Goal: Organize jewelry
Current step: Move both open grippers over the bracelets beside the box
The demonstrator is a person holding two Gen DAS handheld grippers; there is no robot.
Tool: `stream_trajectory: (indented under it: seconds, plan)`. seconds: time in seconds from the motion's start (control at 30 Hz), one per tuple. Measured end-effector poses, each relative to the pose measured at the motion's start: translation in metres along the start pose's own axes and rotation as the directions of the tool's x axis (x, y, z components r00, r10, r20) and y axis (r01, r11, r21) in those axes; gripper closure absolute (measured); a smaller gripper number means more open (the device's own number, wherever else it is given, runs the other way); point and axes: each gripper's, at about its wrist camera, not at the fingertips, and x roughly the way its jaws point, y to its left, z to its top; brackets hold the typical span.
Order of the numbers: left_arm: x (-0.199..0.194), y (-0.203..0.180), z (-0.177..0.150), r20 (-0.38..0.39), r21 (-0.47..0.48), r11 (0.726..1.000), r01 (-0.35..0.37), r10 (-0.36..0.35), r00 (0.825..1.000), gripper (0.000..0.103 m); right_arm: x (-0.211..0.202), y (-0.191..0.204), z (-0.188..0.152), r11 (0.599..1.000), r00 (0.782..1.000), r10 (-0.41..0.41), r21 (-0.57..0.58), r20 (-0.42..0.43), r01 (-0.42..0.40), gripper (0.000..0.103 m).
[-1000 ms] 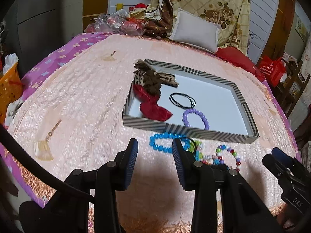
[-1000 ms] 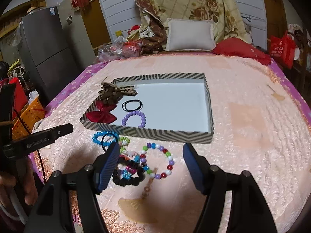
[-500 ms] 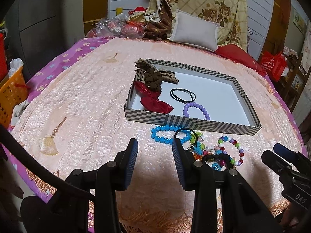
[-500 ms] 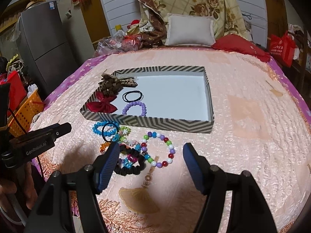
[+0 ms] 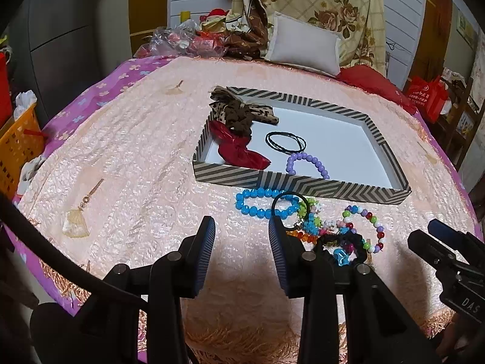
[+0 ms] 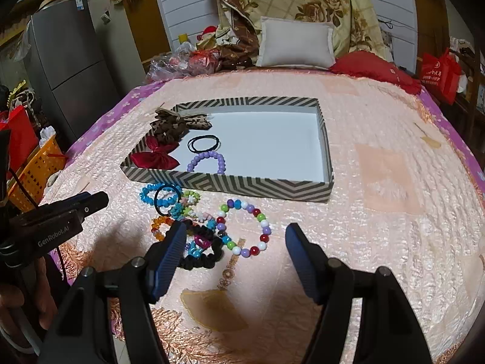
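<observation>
A striped tray (image 5: pixel 303 183) (image 6: pixel 230 183) lies on the bed. It holds a brown bow (image 5: pixel 239 115), a red bow (image 5: pixel 239 153), black hair ties (image 5: pixel 285 141) and a purple bead bracelet (image 5: pixel 306 163). In front of the tray lies a pile: a blue bead bracelet (image 5: pixel 260 201) (image 6: pixel 159 195), a multicoloured bead bracelet (image 6: pixel 245 227) (image 5: pixel 368 227) and a black scrunchie (image 6: pixel 203 254). My left gripper (image 5: pixel 241 244) is open and empty, just left of the pile. My right gripper (image 6: pixel 235 245) is open and empty, above the multicoloured bracelet and scrunchie.
The peach bedspread (image 6: pixel 379 212) covers the bed. A grey pillow (image 6: pixel 295 42), red cushion (image 6: pixel 372 66) and folded quilts stand at the head. An orange basket (image 5: pixel 18 148) and a grey fridge (image 6: pixel 66 57) are on the left, a red bag (image 6: pixel 439 72) on the right.
Both grippers have drawn back from the tray and risen a little, so more of the bed and the pile shows. Both jaws stay open. The jewelry has not moved.
</observation>
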Motion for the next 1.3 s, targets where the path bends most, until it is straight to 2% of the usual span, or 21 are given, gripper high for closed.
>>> stream_trajectory:
  seconds: [0.53,1.03,1.3]
  plan:
    - [0.013,0.020,-0.010,-0.055,-0.055,0.998,0.011,-0.014,0.998,0.077,0.012,-0.010,-0.010,1.000,0.999,-0.002,0.005,-0.047,0.002,0.032]
    - [0.015,0.020,-0.011,-0.060,-0.051,0.999,0.016,-0.019,0.998,0.077,0.018,0.003,-0.013,0.998,0.998,0.044,-0.030,-0.051,-0.046,0.032]
    - [0.018,0.017,-0.013,-0.071,-0.041,0.999,0.015,-0.017,0.997,0.077,0.021,0.004,-0.014,0.998,0.997,0.043,-0.033,-0.064,-0.045,0.032]
